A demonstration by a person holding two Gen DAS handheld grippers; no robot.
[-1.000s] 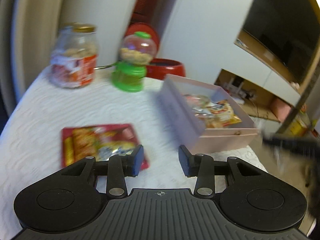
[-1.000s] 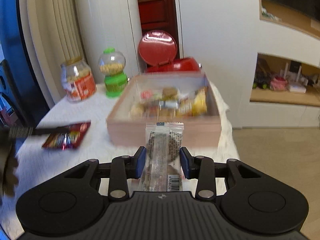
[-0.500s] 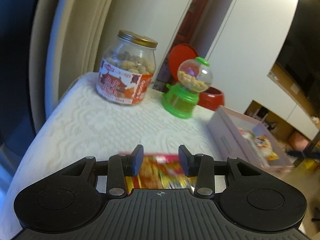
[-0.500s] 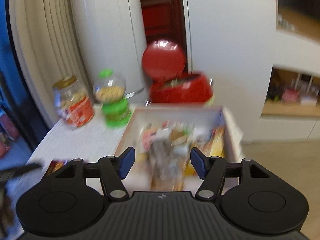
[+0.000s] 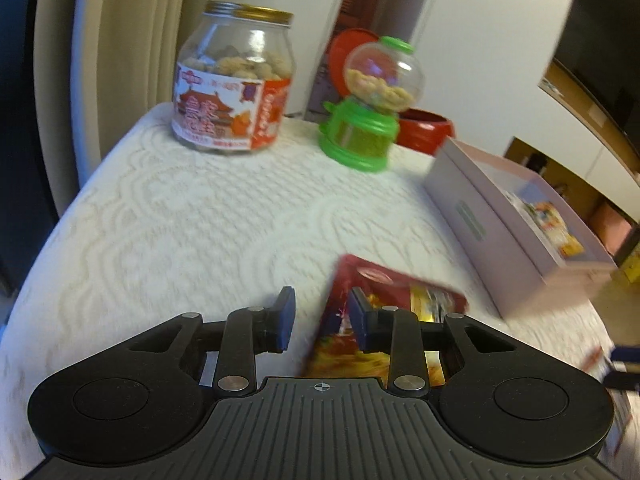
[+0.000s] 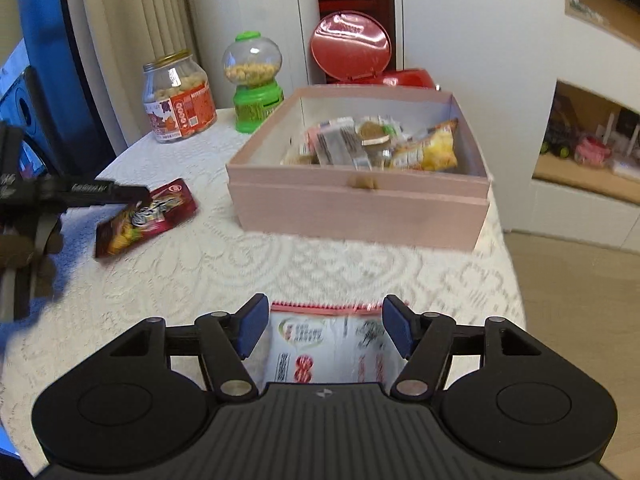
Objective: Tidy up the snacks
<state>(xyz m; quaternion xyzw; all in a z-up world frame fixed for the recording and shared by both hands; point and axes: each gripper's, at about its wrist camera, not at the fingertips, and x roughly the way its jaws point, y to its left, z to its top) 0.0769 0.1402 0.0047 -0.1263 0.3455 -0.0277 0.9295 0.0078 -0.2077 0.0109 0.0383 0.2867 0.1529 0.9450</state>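
Observation:
A red snack packet lies on the white tablecloth. My left gripper hangs over the packet's left edge with its jaws closing. Its right finger covers the packet; the left pad stands clear of it. From the right wrist view the same packet shows under the left gripper's tips. My right gripper is open near the table's front edge. A white packet with red print lies flat between its fingers, untouched by the pads. The pink box behind it holds several wrapped snacks.
A glass jar of snacks and a green candy dispenser stand at the table's far side. A red bin with its lid up is behind the box. The table drops off to wooden floor on the right.
The right gripper opened and let go of the clear-wrapped bar, which now lies in the box, then drew back and down over the white packet. The left gripper shifted to the red packet's left edge and narrowed.

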